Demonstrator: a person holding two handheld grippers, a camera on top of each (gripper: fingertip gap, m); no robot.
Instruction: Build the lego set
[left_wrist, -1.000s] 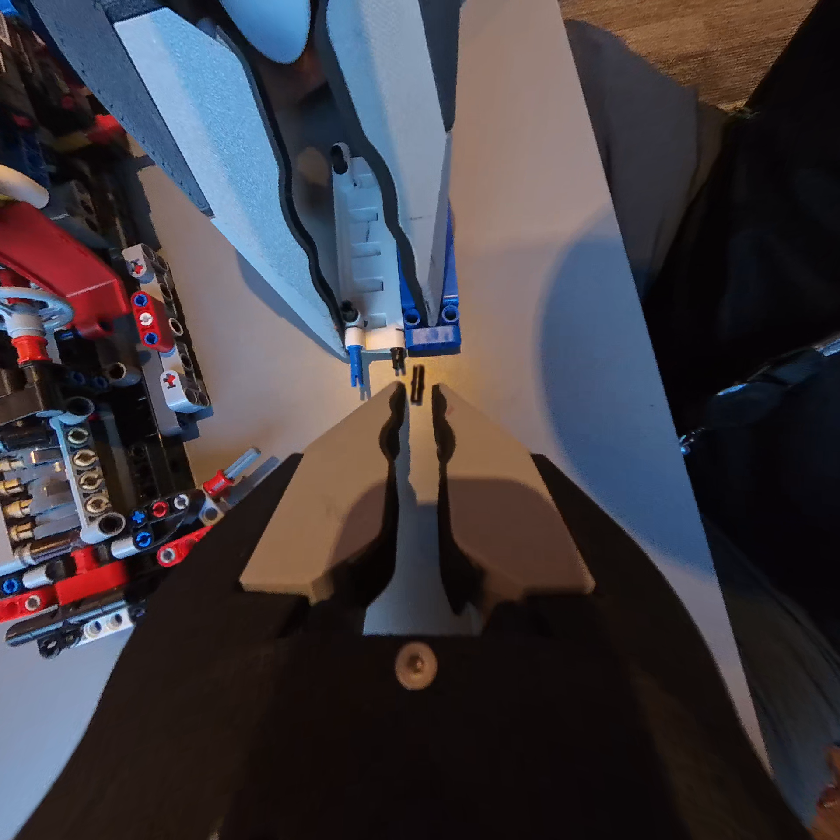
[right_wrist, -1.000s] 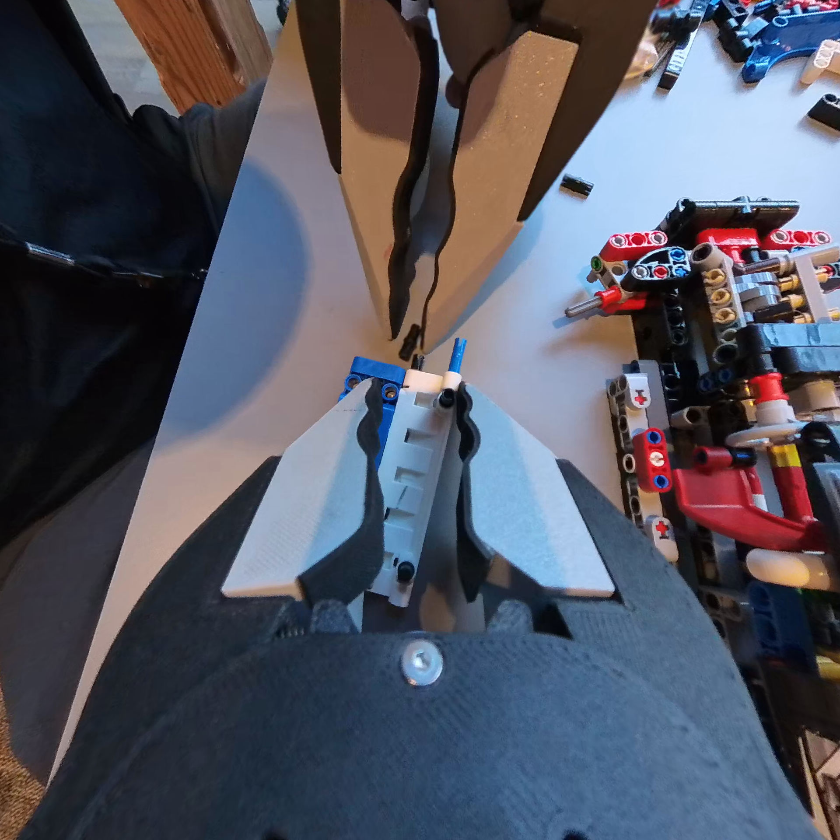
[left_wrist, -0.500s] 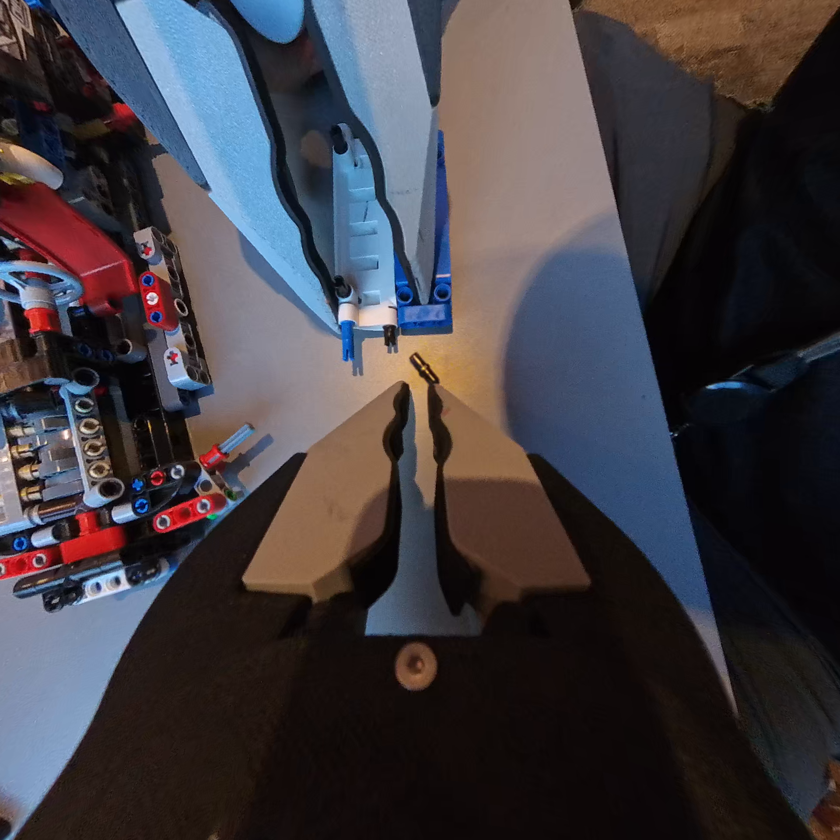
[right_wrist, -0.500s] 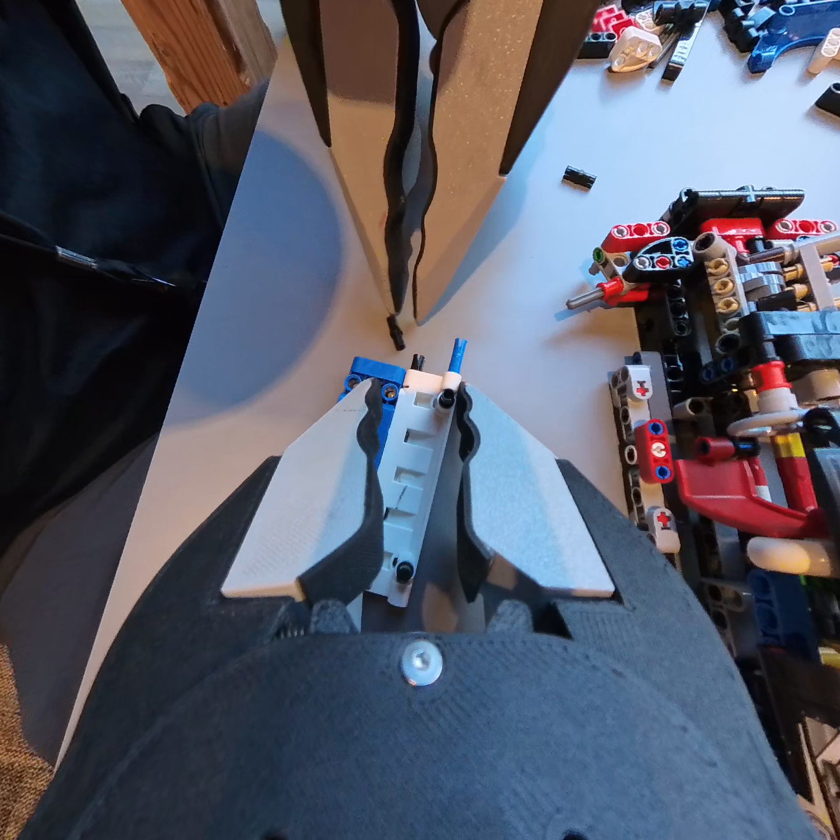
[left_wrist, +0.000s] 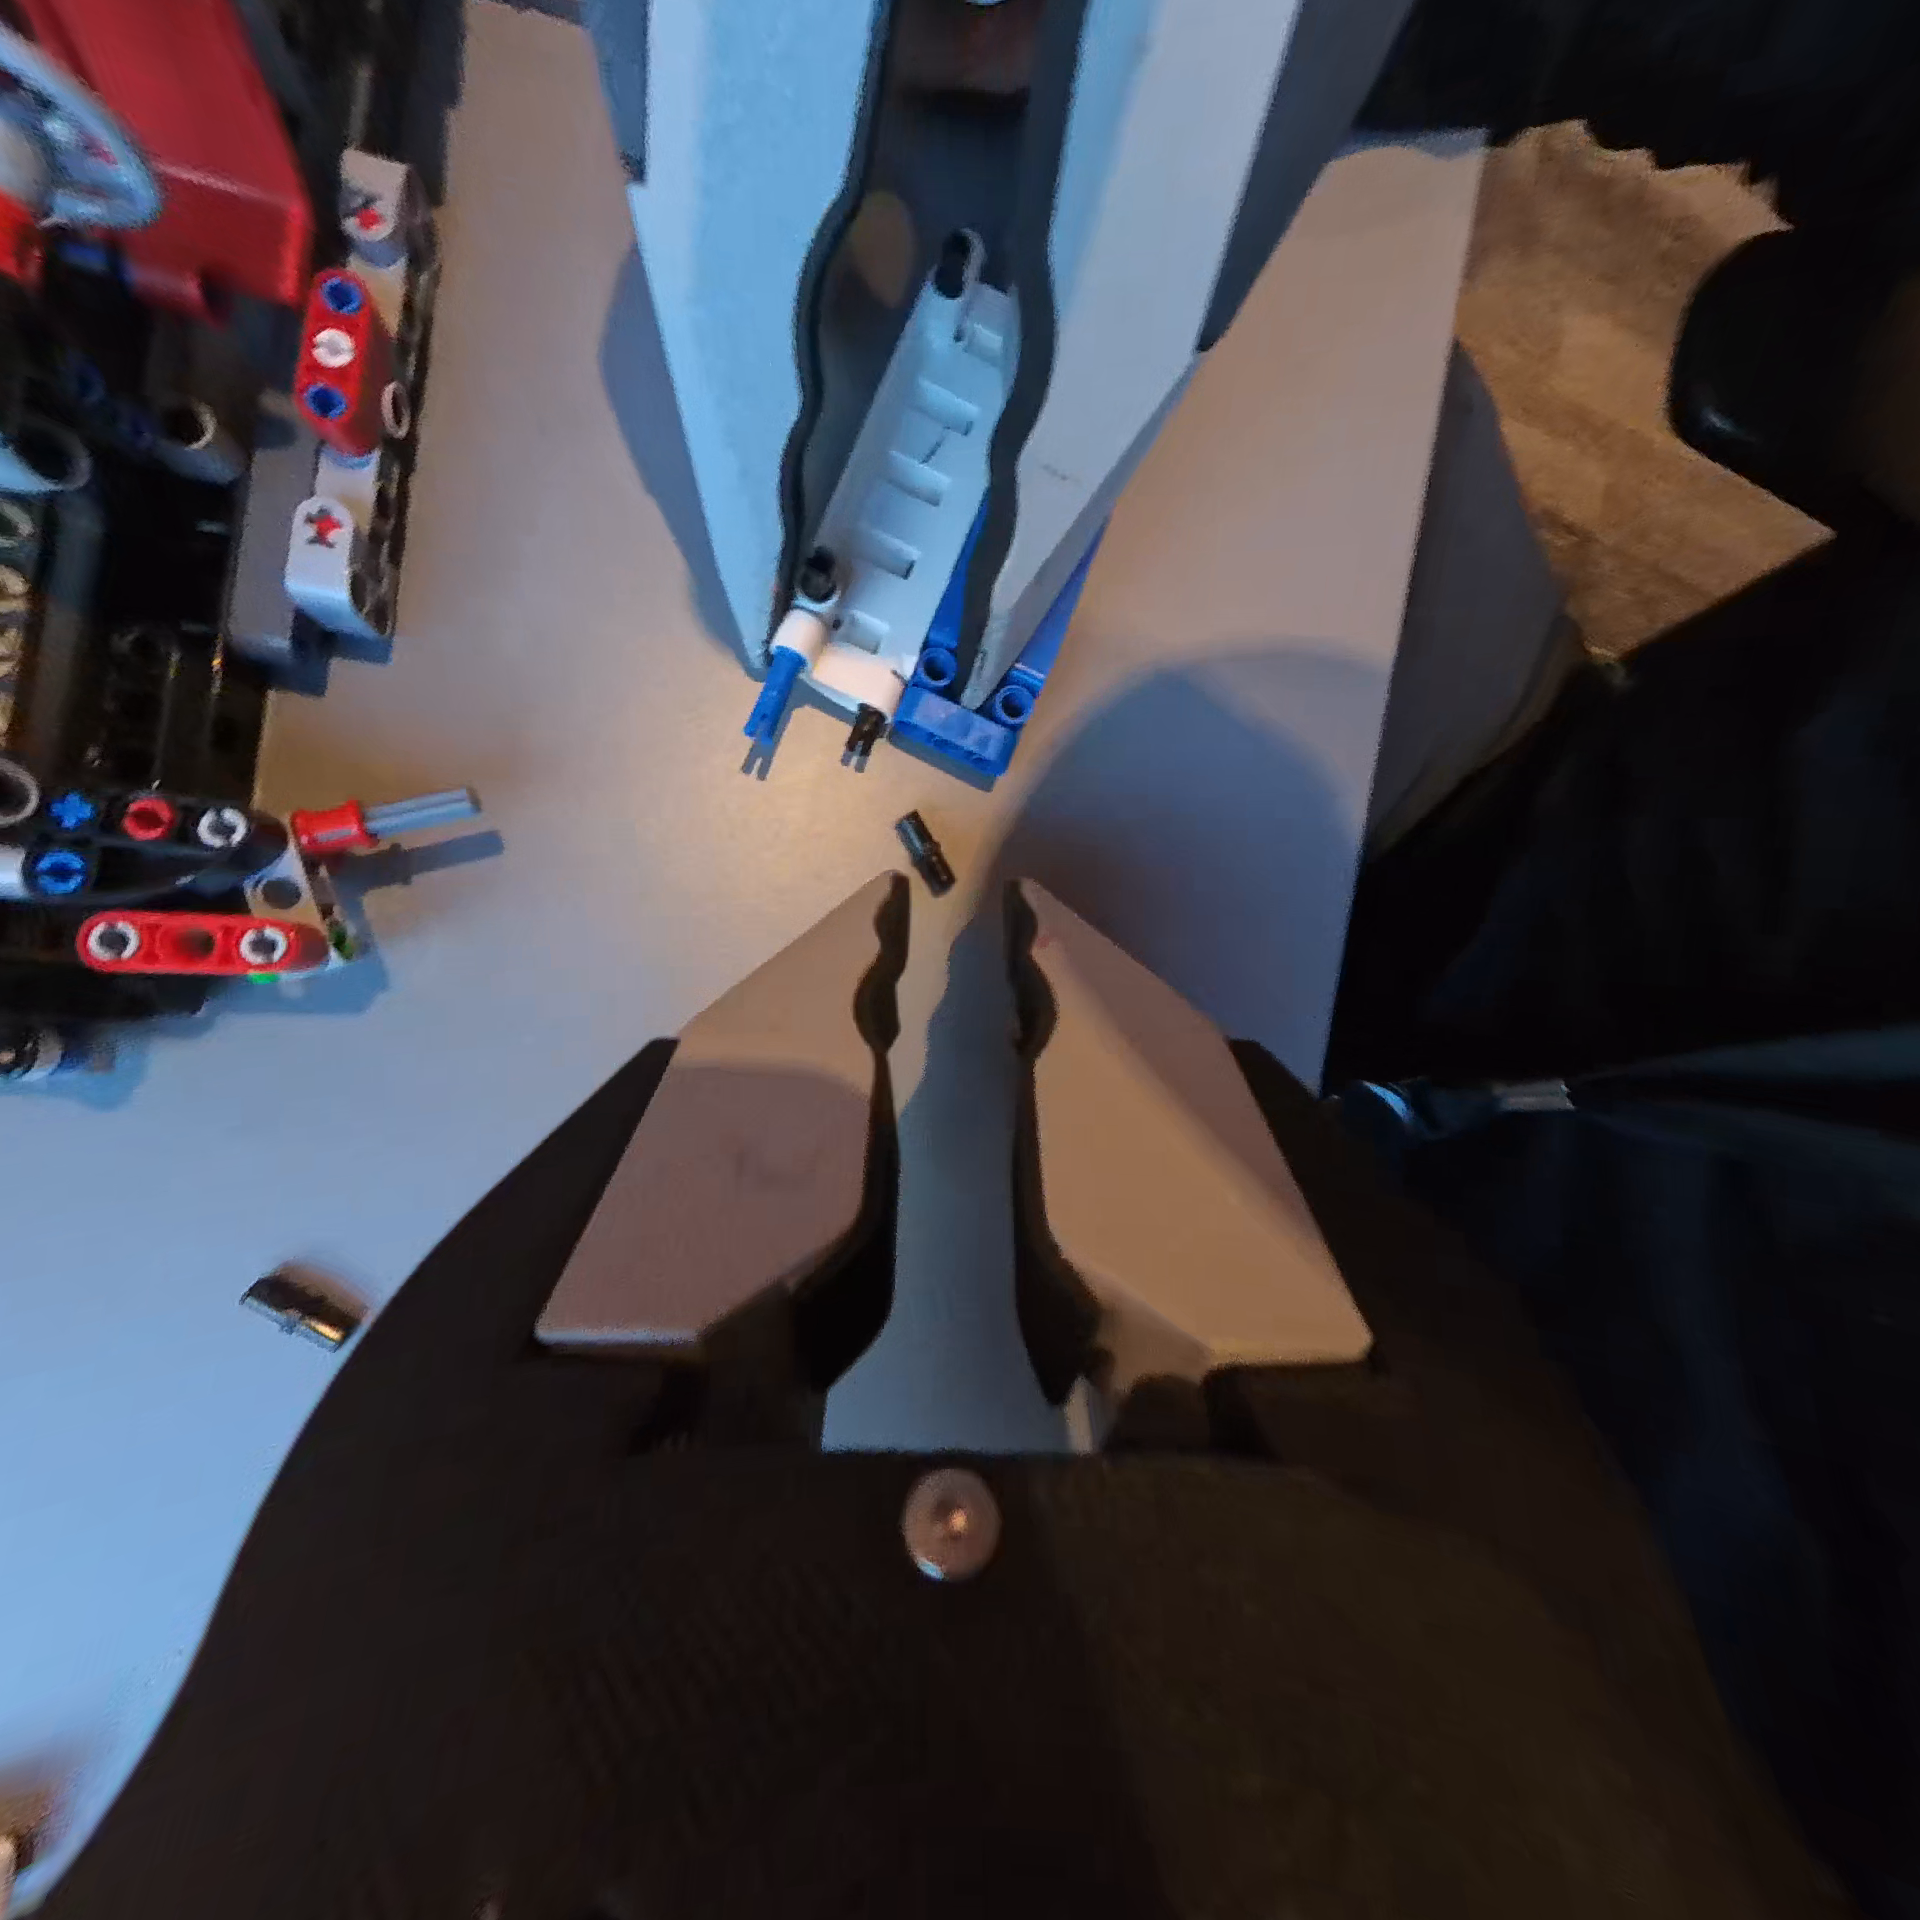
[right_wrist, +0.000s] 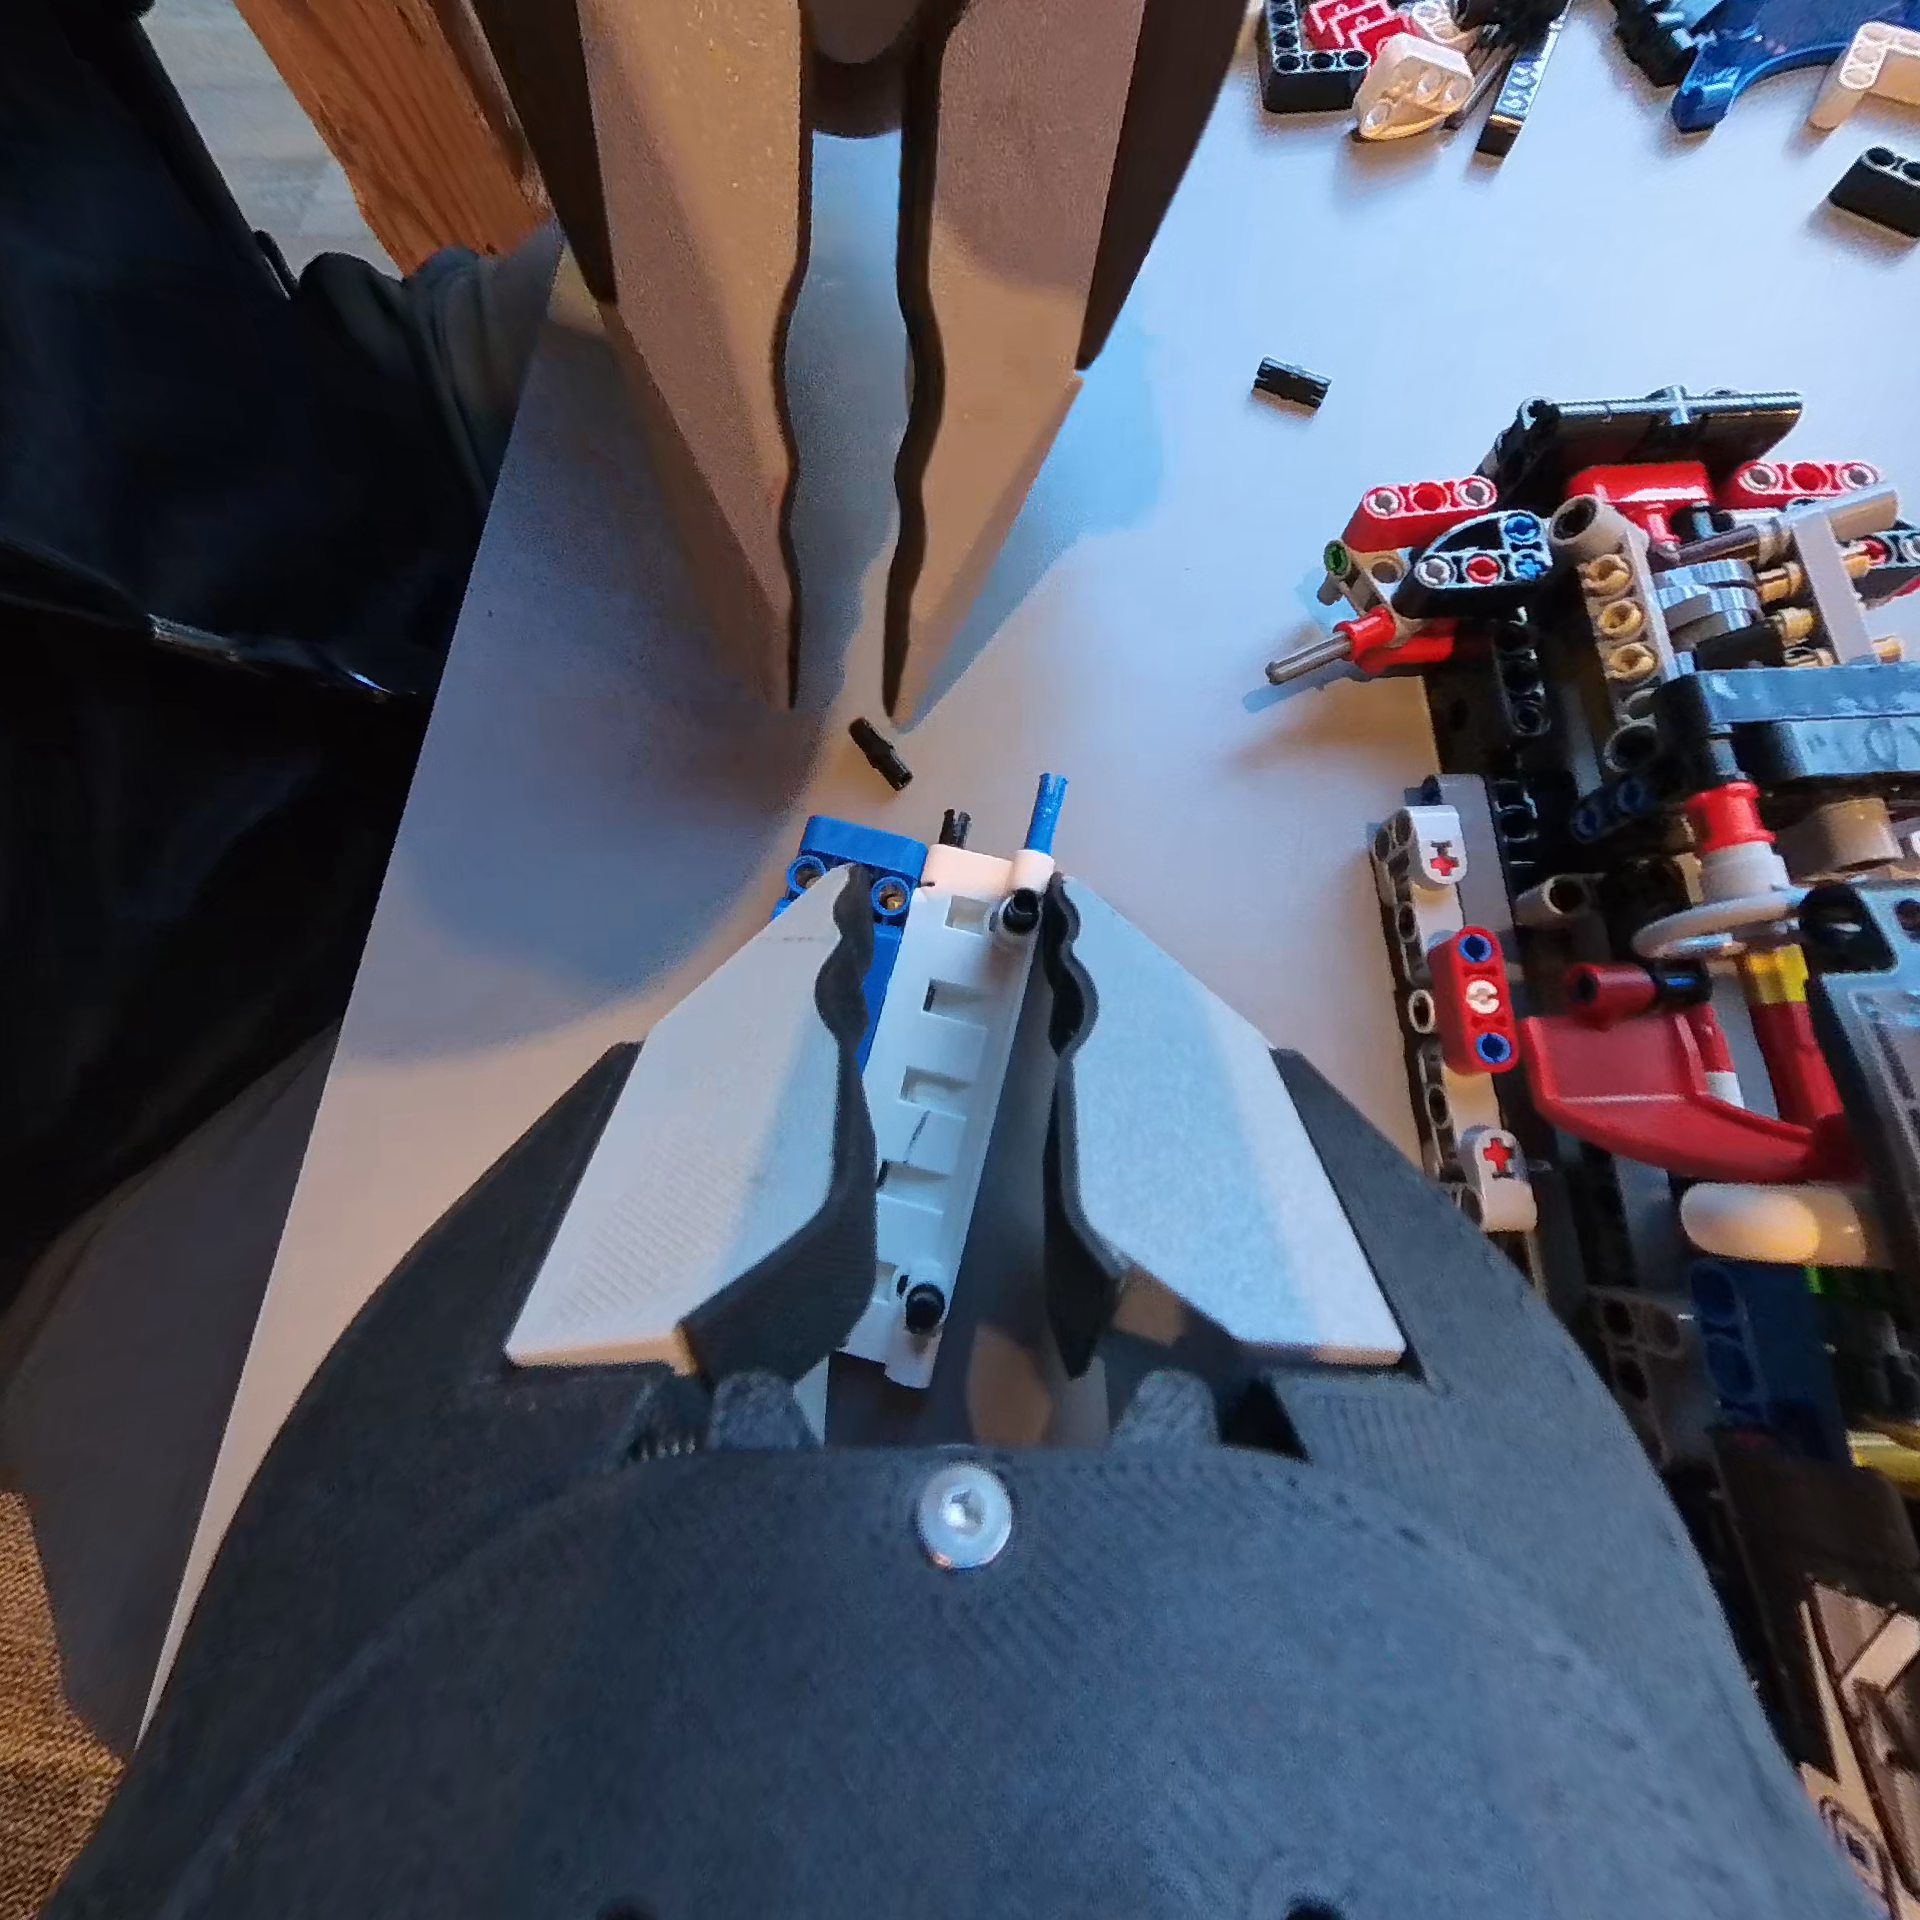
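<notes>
White tabletop (right_wrist: 1195, 644) carries everything. In the right wrist view, going left to right: the left claw (right_wrist: 840, 707) reaches in from the far side, its tips slightly apart and empty, just above a loose black pin (right_wrist: 880, 753) lying flat, its long axis slanting from far-left to near-right. Just nearer, the right claw (right_wrist: 951, 894) is clamped on a white-and-blue panel assembly (right_wrist: 935, 1049), whose long axis runs along the fingers, pointing away (a blue pin (right_wrist: 1044, 810) and a black one jut from its far end). The part-built model (right_wrist: 1683, 790) sits at right.
</notes>
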